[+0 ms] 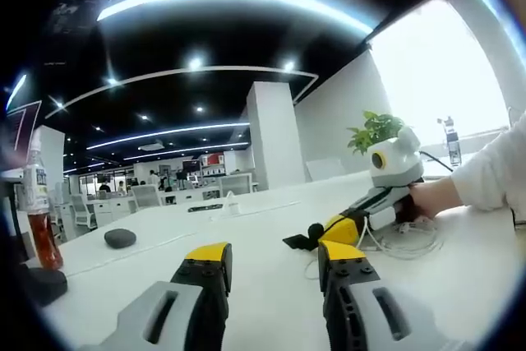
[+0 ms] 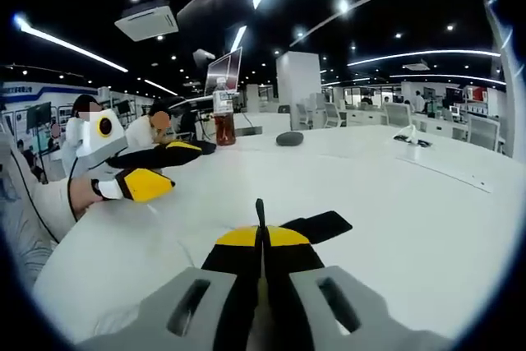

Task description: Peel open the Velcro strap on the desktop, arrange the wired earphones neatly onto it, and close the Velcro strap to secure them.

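Right tongs (image 2: 263, 244), low centre of the right gripper view, are clenching one end of the black strap (image 2: 316, 226) on the white table (image 2: 394, 203). Left tongs (image 1: 271, 273) are hanging released. Earphones (image 1: 407, 240) are lying at right. Peeling slowly should help.

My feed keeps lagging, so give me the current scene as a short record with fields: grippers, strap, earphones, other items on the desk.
left gripper: open, above the white desk, holding nothing
right gripper: shut on the black Velcro strap, low at the desk
wired earphones: loose white cable on the desk beside the right gripper
other items: drink bottle, dark round object, potted plant
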### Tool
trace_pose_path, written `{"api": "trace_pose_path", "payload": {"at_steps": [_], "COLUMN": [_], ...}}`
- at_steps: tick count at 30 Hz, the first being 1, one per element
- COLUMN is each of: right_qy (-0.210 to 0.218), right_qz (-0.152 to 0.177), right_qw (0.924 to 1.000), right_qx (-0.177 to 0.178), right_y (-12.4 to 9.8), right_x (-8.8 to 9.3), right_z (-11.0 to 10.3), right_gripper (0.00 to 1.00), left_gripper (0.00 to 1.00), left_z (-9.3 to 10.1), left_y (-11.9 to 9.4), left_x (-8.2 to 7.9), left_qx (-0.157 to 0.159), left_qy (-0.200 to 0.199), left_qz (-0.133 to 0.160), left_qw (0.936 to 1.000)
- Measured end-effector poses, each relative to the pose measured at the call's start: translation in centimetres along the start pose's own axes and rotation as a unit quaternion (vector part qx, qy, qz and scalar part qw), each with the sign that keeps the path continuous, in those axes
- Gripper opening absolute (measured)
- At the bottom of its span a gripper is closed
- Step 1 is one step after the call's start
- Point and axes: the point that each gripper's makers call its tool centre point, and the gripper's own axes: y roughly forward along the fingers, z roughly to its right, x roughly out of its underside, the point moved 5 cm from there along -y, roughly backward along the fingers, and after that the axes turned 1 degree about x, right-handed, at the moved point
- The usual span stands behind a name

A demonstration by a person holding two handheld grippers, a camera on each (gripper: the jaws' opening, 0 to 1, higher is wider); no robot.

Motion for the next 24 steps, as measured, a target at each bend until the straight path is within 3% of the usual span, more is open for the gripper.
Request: {"api": "trace_pose_path", "payload": {"at_steps": [14, 16, 21, 24], "right_qy": [-0.012, 0.004, -0.005, -0.010], "right_qz": [0.004, 0.020, 0.017, 0.017], "right_qw": [0.9999, 0.9991, 0.9994, 0.9994], "right_qx": [-0.006, -0.037, -0.030, -0.029], "right_y": [-0.5, -0.7, -0.9, -1.2], "right_x": [-0.1, -0.6, -0.5, -0.5], "right_z": [-1.4, -2.4, -2.8, -4.0], "right_gripper": [0.02, 0.02, 0.02, 0.02], "left_gripper": [0.46, 0.45, 0.45, 0.45], "left_z": [0.0, 0.0, 1.8, 2.0], "left_y": [-0.1, -0.1, -0.4, -0.3], "left_x": [0.0, 0.0, -0.4, -0.1], "left_qx": [0.003, 0.005, 0.057, 0.060], "left_qy": [0.001, 0.001, 0.006, 0.023], "left_qz": [0.000, 0.001, 0.013, 0.002], "left_qw": [1.0000, 1.0000, 0.9983, 0.9979]}}
